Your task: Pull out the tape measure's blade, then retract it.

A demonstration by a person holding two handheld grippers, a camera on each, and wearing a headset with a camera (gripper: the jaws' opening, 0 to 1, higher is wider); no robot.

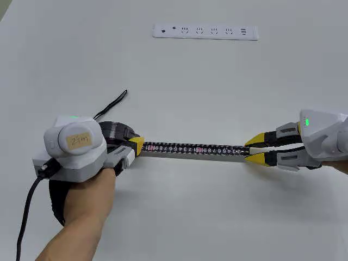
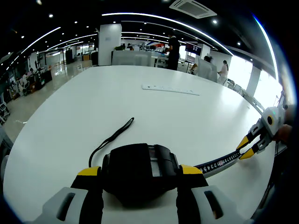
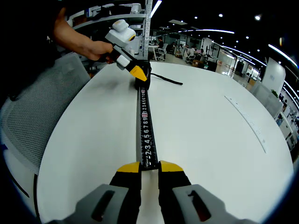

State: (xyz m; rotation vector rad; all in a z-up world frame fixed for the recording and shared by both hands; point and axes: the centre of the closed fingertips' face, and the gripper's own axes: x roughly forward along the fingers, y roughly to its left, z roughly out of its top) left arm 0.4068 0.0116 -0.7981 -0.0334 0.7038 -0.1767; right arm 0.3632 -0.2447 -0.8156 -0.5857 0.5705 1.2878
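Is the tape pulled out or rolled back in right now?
Pulled out: the numbered blade stretches from the black case, clamped in the left gripper, to the right gripper pinching its tip.

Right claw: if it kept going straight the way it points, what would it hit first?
Probably the black tape measure case, held in the left claw, at the far end of the black numbered blade the right claw grips.

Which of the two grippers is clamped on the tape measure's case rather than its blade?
The left gripper: its jaws squeeze the black case from both sides. The right gripper instead pinches the tip of the pulled-out blade.
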